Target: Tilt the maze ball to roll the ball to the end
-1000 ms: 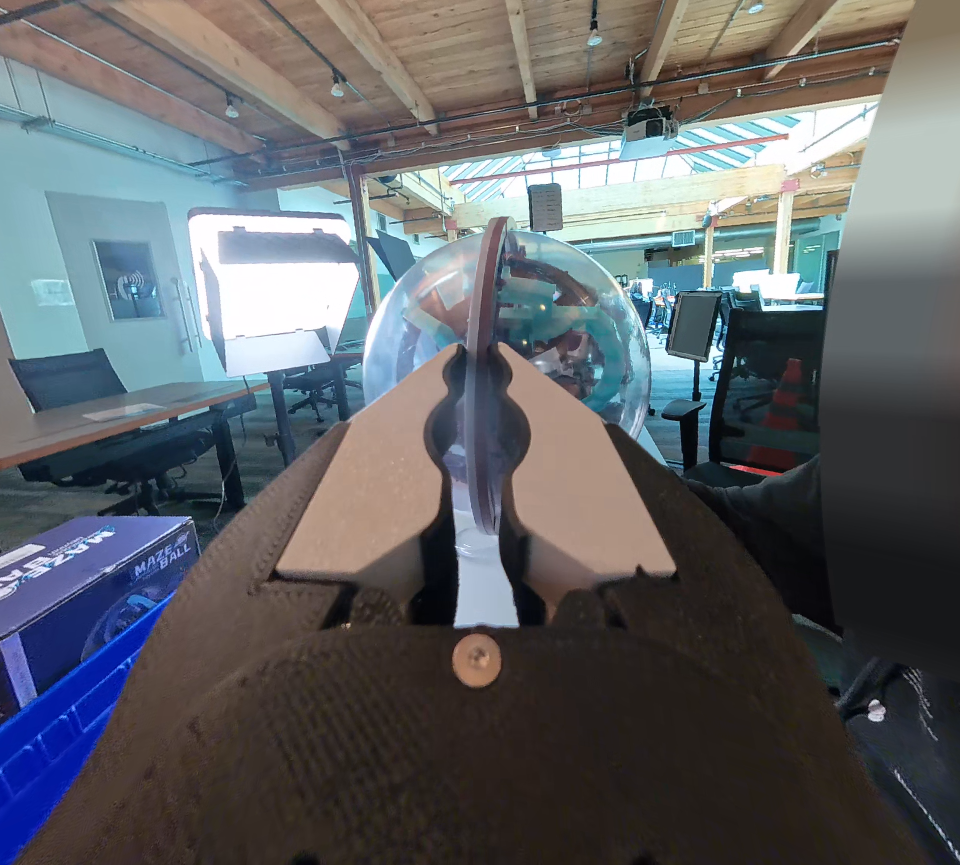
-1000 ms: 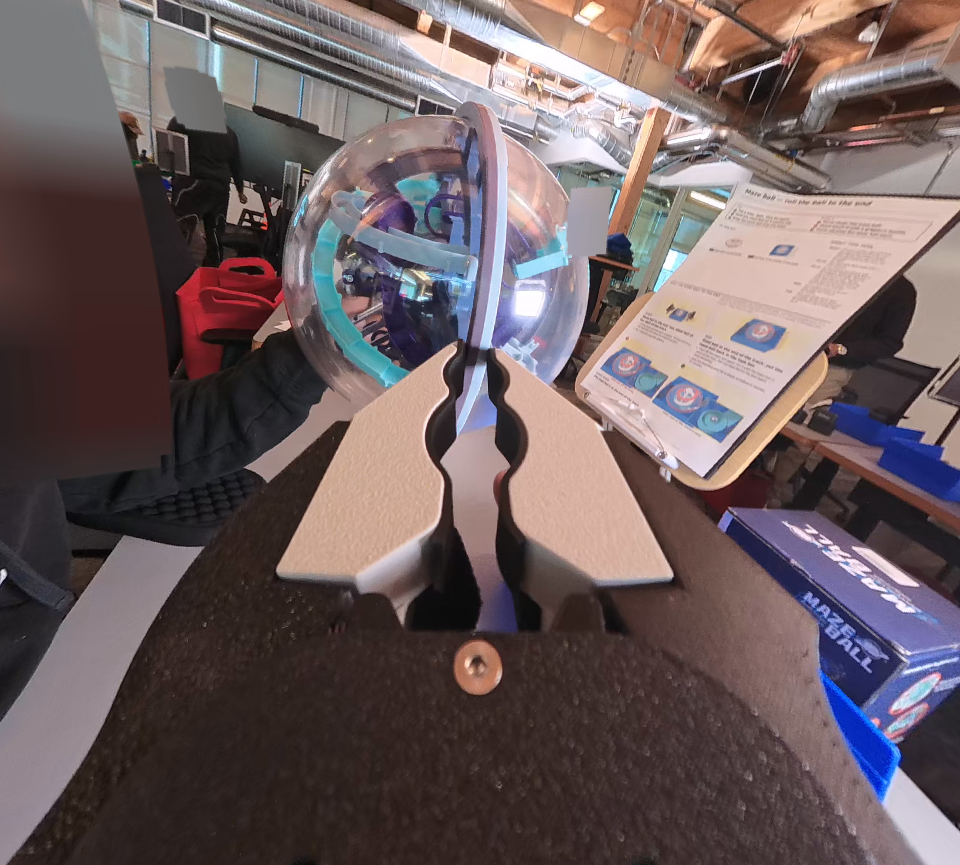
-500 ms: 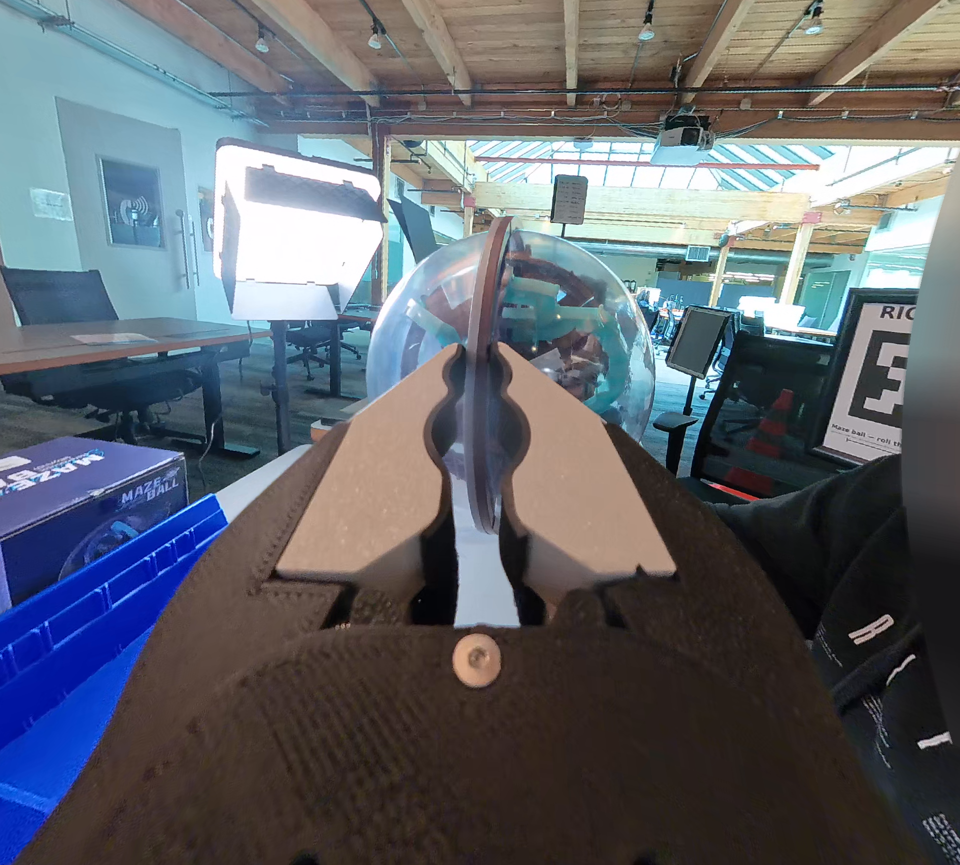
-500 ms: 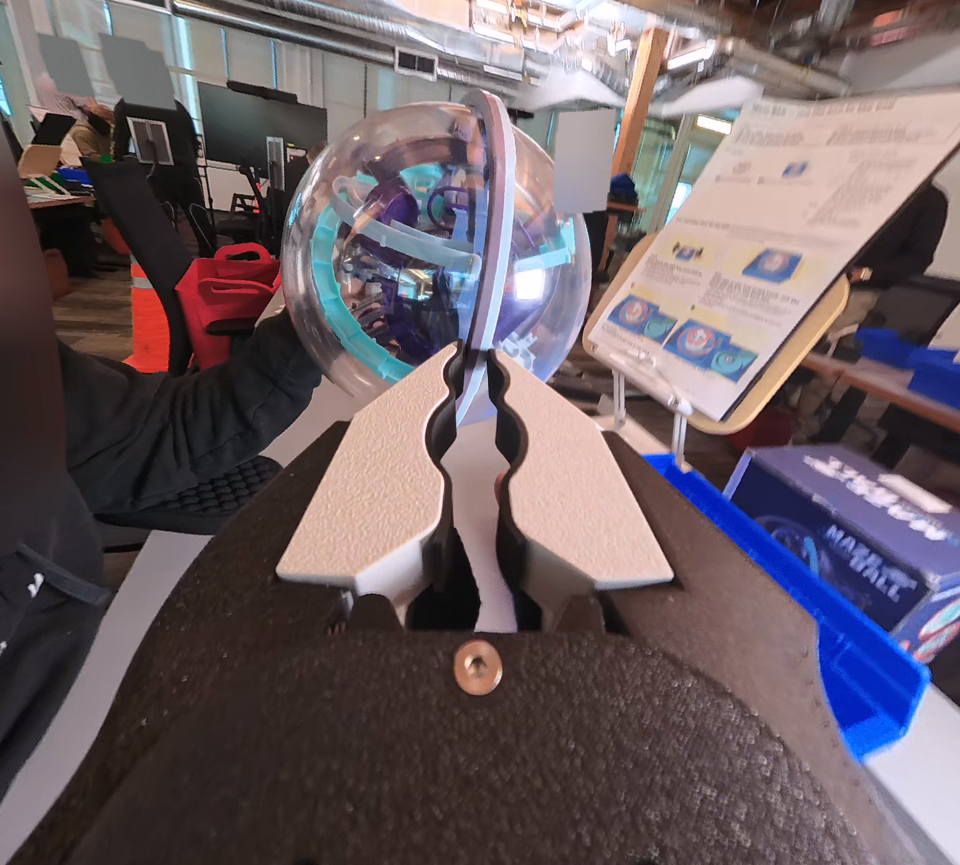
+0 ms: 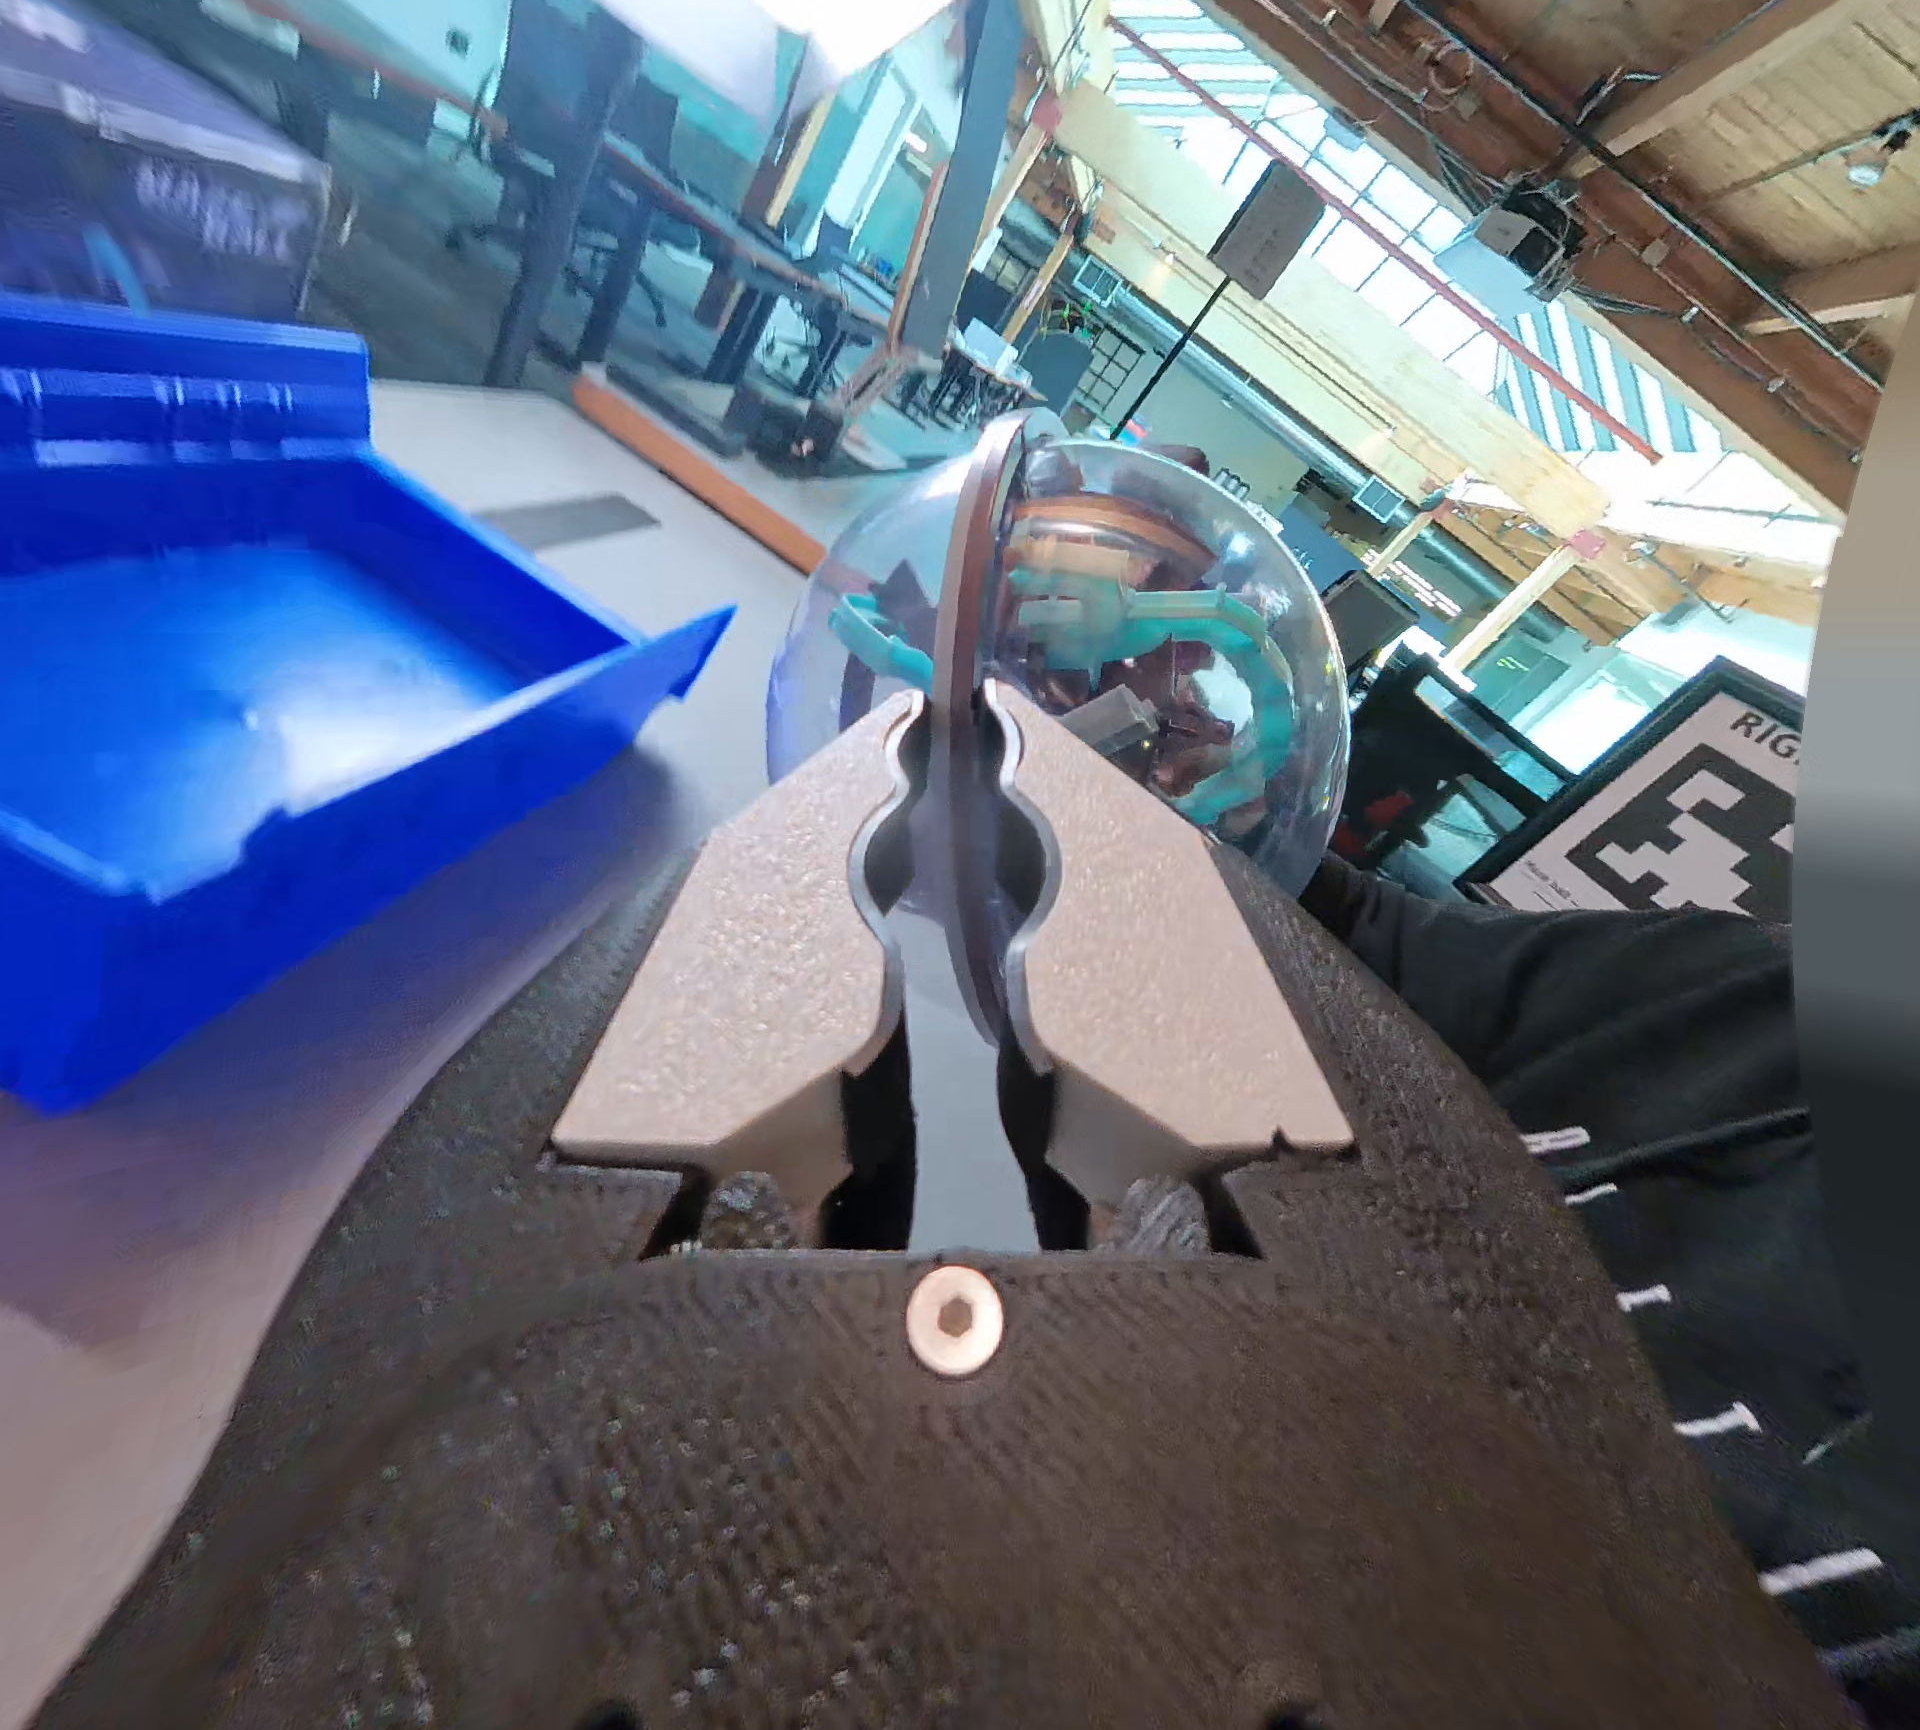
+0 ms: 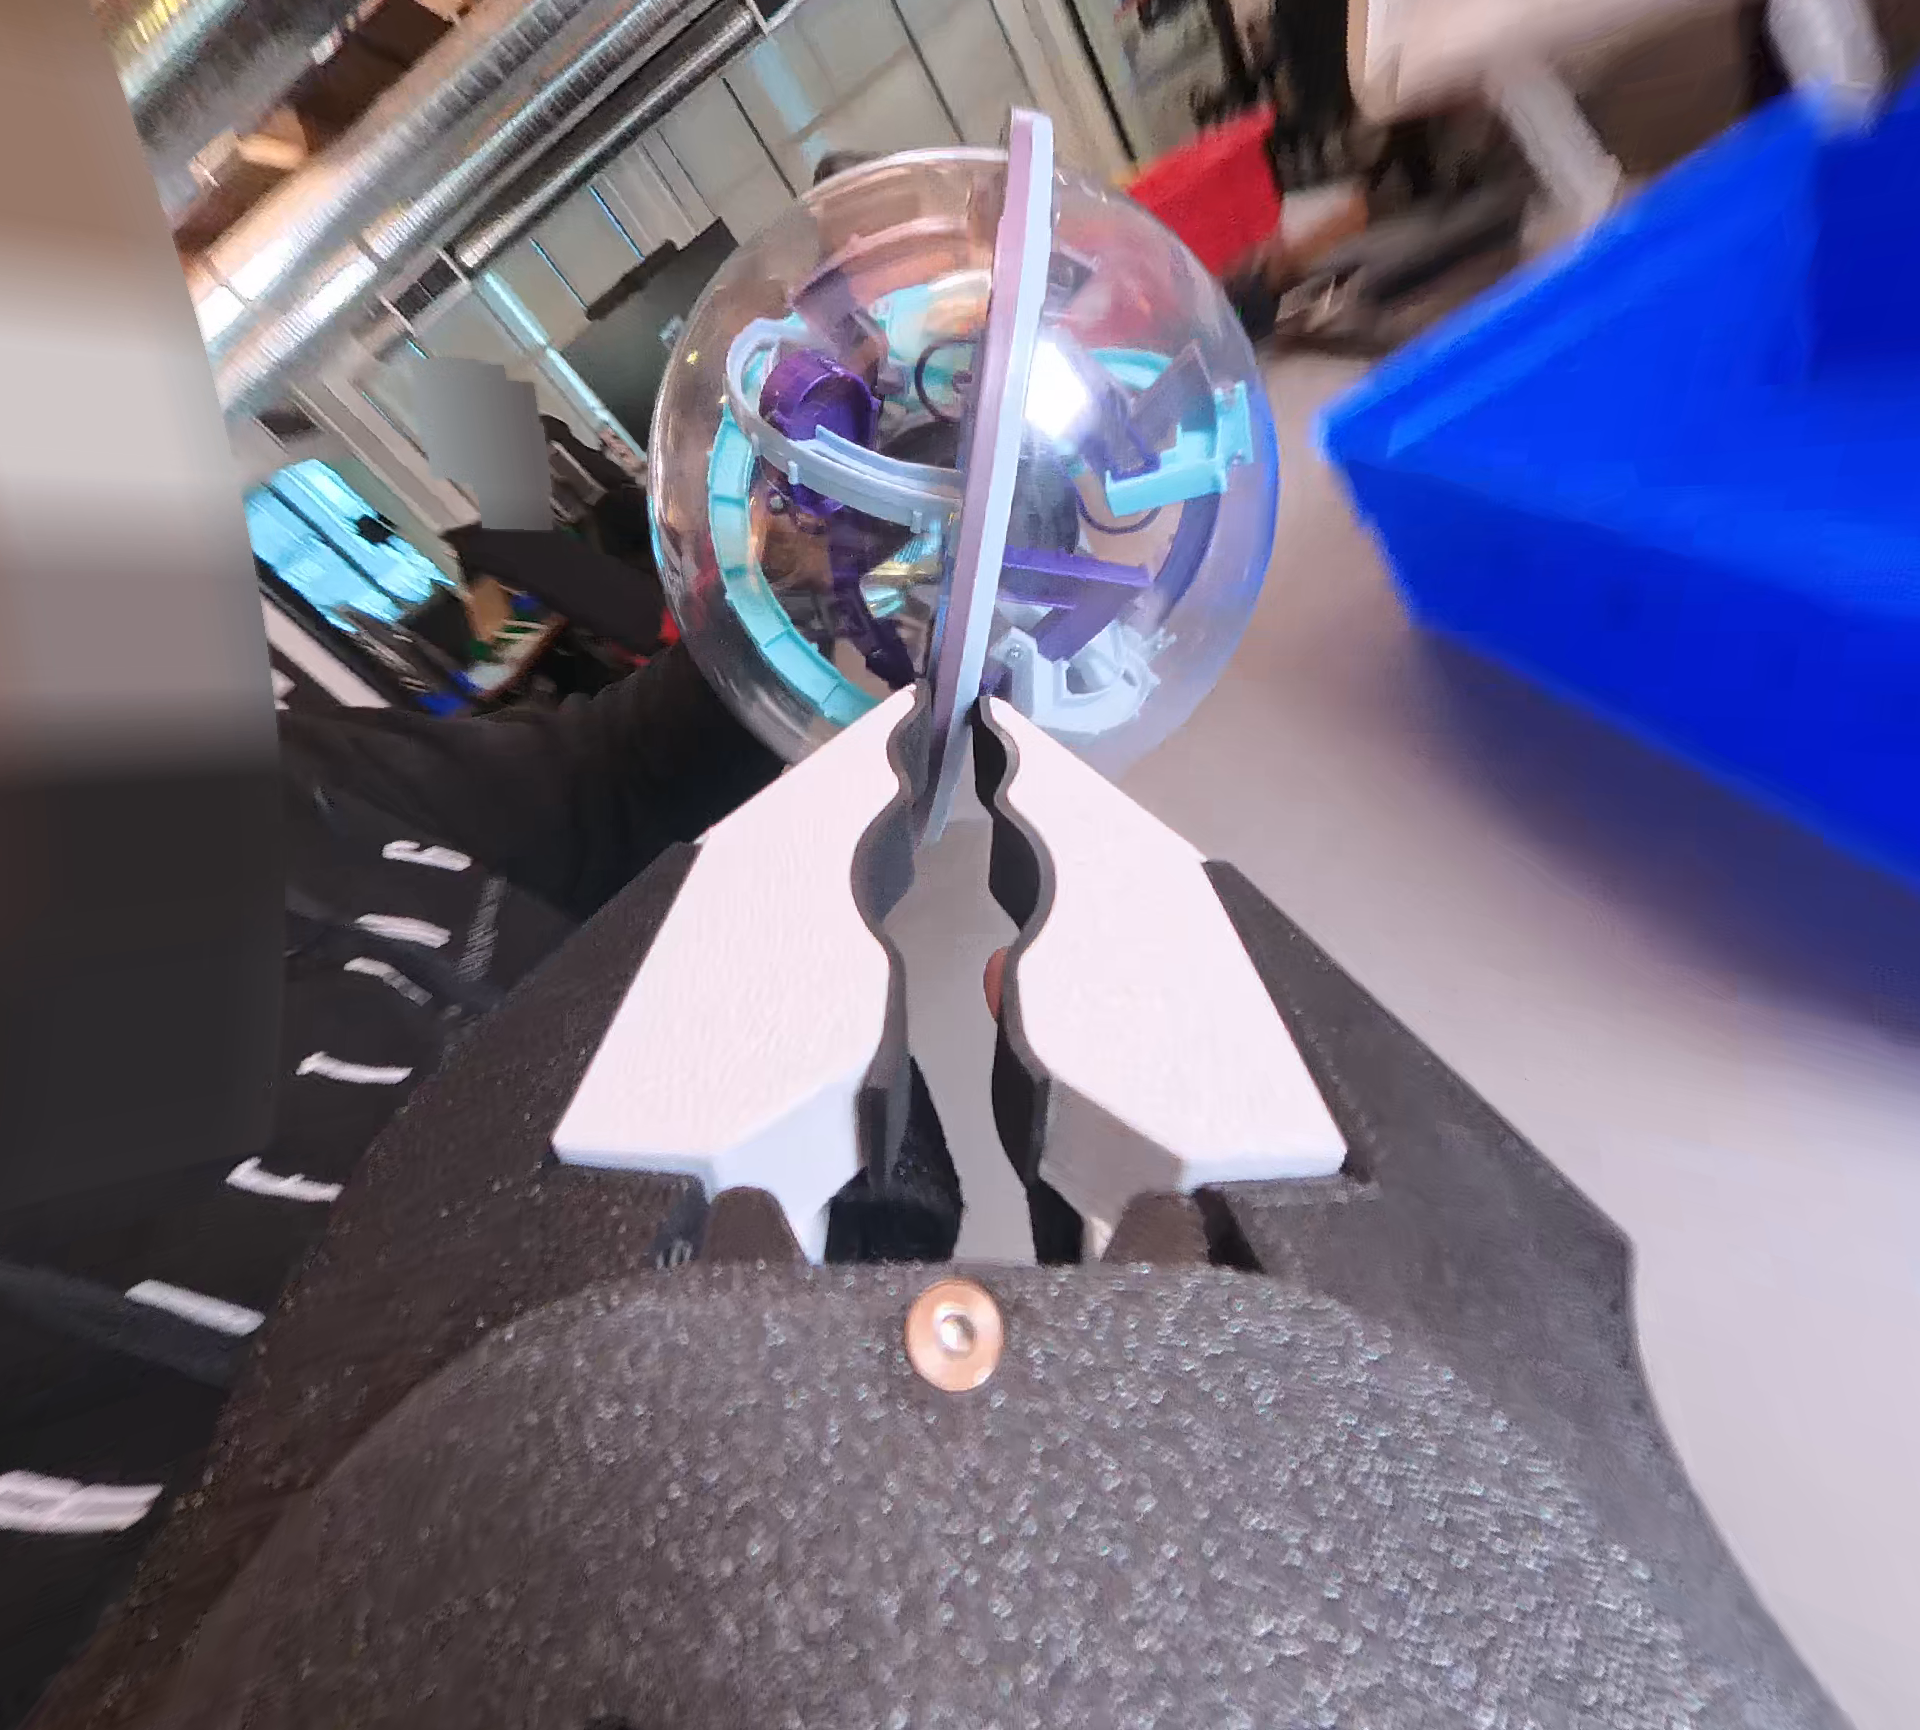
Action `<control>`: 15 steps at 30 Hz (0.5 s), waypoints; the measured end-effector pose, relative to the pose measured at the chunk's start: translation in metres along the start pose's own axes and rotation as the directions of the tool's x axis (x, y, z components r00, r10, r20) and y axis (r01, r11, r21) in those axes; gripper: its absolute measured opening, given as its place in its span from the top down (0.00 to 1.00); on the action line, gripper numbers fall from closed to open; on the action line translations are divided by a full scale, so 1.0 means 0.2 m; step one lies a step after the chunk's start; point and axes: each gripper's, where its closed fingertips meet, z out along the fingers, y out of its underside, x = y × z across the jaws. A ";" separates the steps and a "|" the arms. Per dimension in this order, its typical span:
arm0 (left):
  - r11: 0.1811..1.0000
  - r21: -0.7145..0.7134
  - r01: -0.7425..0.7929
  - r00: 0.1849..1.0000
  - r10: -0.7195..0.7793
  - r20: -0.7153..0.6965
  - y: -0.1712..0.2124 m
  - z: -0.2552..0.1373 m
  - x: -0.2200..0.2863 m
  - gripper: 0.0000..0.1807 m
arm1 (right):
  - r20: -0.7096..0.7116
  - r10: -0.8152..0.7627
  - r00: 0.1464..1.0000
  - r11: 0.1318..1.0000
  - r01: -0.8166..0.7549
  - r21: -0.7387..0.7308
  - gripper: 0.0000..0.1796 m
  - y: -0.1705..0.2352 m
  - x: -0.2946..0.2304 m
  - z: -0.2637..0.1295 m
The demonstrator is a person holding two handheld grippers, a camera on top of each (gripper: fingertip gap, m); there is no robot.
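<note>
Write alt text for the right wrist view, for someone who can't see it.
The right gripper is shut on the flat rim ring of a clear maze ball, held above a grey table. Purple and teal tracks fill the ball; a blurred blue bin sits to the right, a dark sleeve to the left.

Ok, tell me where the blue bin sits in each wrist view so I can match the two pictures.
Left wrist view: blue bin fills the left side, left of the maze ball.
Right wrist view: the bin is at the right edge, blurred, right of the maze ball.
Shared landmark: the maze ball, gripped by its flat rim ring at the centre of both views.
</note>
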 end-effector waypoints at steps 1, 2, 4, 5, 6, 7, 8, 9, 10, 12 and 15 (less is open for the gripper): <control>0.999 -0.023 0.032 0.999 -0.031 0.010 0.06 0.00 -0.03 0.96 | 0.011 0.056 0.998 0.998 -0.056 -0.014 0.97 0.07 0.02 0.00; 0.997 -0.049 0.066 0.998 -0.065 0.019 0.12 -0.01 -0.05 0.96 | 0.027 0.122 0.992 0.992 -0.121 -0.028 0.97 0.14 0.03 0.00; 0.986 -0.099 0.136 0.990 -0.133 0.037 0.24 -0.02 -0.09 0.96 | 0.059 0.262 0.963 0.964 -0.259 -0.058 0.97 0.26 0.03 0.00; 0.978 -0.122 0.168 0.985 -0.164 0.047 0.29 -0.02 -0.10 0.96 | 0.066 0.315 0.947 0.947 -0.310 -0.079 0.97 0.32 0.03 0.00; 0.969 -0.144 0.200 0.979 -0.194 0.057 0.34 -0.03 -0.11 0.96 | 0.061 0.358 0.932 0.931 -0.351 -0.102 0.97 0.38 0.02 0.00; 0.958 -0.165 0.233 0.972 -0.225 0.066 0.39 -0.04 -0.12 0.96 | 0.051 0.395 0.917 0.914 -0.387 -0.124 0.97 0.44 0.02 0.01; 0.946 -0.182 0.267 0.964 -0.258 0.071 0.43 -0.05 -0.12 0.96 | 0.040 0.432 0.901 0.895 -0.423 -0.142 0.97 0.50 0.02 0.01; 0.934 -0.197 0.299 0.954 -0.290 0.073 0.47 -0.06 -0.13 0.96 | 0.034 0.466 0.884 0.877 -0.456 -0.154 0.97 0.55 0.01 0.01; 0.924 -0.207 0.321 0.947 -0.313 0.075 0.51 -0.06 -0.13 0.96 | 0.031 0.492 0.870 0.862 -0.481 -0.160 0.97 0.58 0.01 0.01; 0.906 -0.217 0.363 0.932 -0.354 0.077 0.57 -0.07 -0.14 0.96 | 0.024 0.527 0.849 0.840 -0.517 -0.163 0.97 0.63 0.02 0.01; 0.890 -0.202 0.410 0.912 -0.406 0.063 0.61 -0.09 -0.15 0.96 | 0.033 0.560 0.828 0.823 -0.552 -0.135 0.97 0.64 0.02 0.00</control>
